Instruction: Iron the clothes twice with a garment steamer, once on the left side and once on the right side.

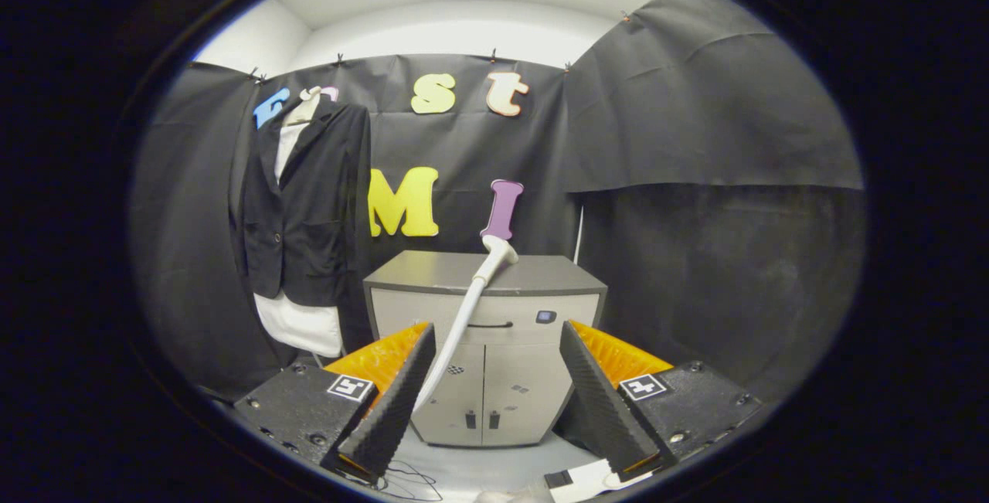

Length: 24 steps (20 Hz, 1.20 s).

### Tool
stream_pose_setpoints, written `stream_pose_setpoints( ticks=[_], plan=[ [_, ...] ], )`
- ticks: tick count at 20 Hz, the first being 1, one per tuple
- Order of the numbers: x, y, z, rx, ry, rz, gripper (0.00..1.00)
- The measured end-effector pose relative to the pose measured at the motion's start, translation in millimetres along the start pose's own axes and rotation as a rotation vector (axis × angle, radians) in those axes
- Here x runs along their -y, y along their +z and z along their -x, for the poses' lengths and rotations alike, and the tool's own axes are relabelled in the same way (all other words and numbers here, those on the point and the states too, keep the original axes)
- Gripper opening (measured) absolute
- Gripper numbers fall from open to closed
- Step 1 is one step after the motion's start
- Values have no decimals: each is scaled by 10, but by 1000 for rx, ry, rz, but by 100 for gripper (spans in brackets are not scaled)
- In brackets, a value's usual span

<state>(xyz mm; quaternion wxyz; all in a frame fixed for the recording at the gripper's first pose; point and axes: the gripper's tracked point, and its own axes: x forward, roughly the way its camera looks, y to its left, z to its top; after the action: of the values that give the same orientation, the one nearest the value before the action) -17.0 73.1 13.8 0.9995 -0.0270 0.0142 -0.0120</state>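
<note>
In the gripper view, the gripper (494,402) is seen with its two fingers (390,402) spread wide apart. Nothing is held between them. A small square tag with a black and white pattern is stuck on each side of the gripper body (351,388). No words can be read on the tags.

Beyond the fingers, a grey cabinet (483,333) is seen standing on a pale floor (494,464). It has a flat top, a drawer with a dark handle, and two doors below. A small dark button or badge (545,317) is seen on the drawer front; what it says is too small to tell. Small stickers are seen on the doors, but they cannot be read.

The garment steamer (467,310) is leaned against the front of the cabinet, its head up by the cabinet top and its long white handle slanting down toward the left finger. Its lower end is hidden behind that finger.

Far to the left, a dark jacket (305,209) over a white shirt (301,325) is hung high on the black cloth wall (695,124). The hanger's top is hard to make out. A white ceiling is seen above the cloth. Thin dark wires (406,480) are seen on the floor near the fingers.
</note>
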Motion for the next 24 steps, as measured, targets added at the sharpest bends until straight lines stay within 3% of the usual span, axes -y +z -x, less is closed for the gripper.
stream_pose_setpoints(
  ticks=[5,12,19,24],
  plan=[
    [76,301,-659,-11,18,-16,100],
    [195,638,-2075,-68,50,17,100],
    [80,257,-3400,-271,154,19,100],
    [-54,-111,-4018,-411,222,-17,92]
  ],
)
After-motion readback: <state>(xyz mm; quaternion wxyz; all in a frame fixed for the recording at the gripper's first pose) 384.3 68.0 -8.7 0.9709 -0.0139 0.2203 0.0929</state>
